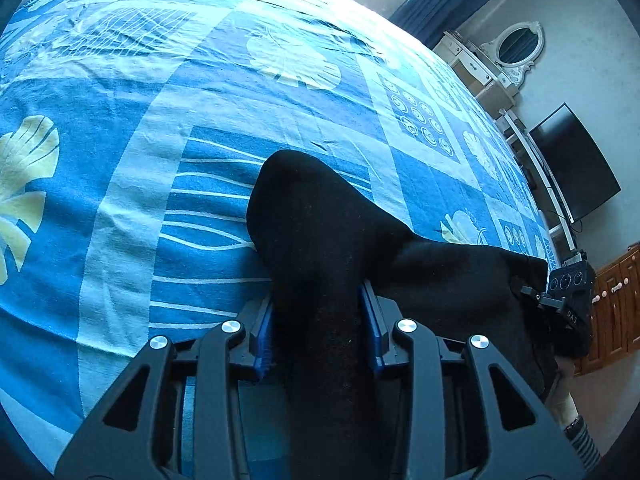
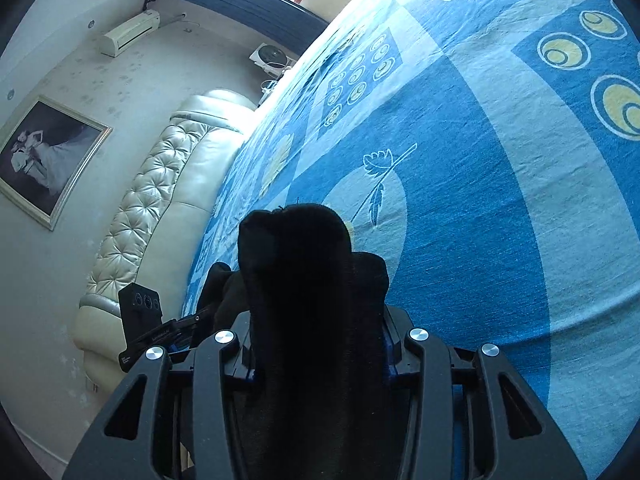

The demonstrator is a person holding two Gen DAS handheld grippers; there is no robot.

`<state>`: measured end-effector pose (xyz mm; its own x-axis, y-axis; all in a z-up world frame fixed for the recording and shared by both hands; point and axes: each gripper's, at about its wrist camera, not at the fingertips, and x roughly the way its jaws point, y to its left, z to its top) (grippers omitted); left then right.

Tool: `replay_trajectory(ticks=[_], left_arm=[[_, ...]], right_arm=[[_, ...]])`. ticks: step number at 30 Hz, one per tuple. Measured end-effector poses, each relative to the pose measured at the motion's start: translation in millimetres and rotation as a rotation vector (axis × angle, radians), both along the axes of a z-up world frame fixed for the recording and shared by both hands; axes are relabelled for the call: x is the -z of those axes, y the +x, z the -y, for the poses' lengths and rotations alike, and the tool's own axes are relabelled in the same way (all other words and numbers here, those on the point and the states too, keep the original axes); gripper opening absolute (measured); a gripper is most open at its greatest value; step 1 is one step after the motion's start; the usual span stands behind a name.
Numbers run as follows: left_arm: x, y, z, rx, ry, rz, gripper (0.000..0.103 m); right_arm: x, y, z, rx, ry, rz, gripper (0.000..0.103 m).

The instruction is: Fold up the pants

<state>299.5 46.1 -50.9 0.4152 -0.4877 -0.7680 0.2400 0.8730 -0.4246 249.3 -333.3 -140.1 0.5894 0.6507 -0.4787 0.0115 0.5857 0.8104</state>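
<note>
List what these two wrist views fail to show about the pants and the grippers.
- Pants, left wrist view: the black cloth shows no seams, so waist or leg cannot be told; the bottom edge cuts it off.
- Left gripper: cloth fills the gap and hides the pad faces.
- Right gripper, right wrist view: bunched cloth covers the fingertips.
- Bed: the pants' lie on it is unseen.

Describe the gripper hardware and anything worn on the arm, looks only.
Both the left gripper and right gripper are matte black linkage frames with triangular cutouts, round silver pivot bolts and blue ribbed finger pads. A dark-and-light striped sleeve cuff shows on the right arm.
</note>
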Motion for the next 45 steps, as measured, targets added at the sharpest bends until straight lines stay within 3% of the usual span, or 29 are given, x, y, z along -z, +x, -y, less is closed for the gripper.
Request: replay_trajectory(ticks=[29, 32, 36, 38, 41, 45], left_arm=[[2.1, -0.6, -2.7, 0.014, -0.014, 0.018, 0.040], [-2.6, -3.5, -2.3, 0.006, 0.024, 0.042, 0.054], [-16.4, -19.9, -5.2, -0.003, 0.063, 0.093, 0.064], [-24.0, -34.5, -5.1, -0.010, 0.114, 0.133, 0.077], [-31.8, -60.6, -6.1, -0.008, 0.151, 0.180, 0.084], [-32.6, -90.6, -9.3, -0.005, 0.160, 0.180, 0.087]], right_arm=[[1.6, -2.0, -0.5, 0.002, 0.008, 0.026, 0.044], [0.7, -3.1, 0.2, -0.006, 0.017, 0.031, 0.049], [-8.0, -9.1, -2.1, -0.017, -0.002, 0.019, 0.063], [-14.8, -18.2, -4.8, -0.031, -0.040, 0.024, 0.069], [-18.8, -39.1, -7.3, -0.041, -0.076, 0.025, 0.072], [-18.7, -71.1, -3.6, -0.023, -0.067, 0.032, 0.072]])
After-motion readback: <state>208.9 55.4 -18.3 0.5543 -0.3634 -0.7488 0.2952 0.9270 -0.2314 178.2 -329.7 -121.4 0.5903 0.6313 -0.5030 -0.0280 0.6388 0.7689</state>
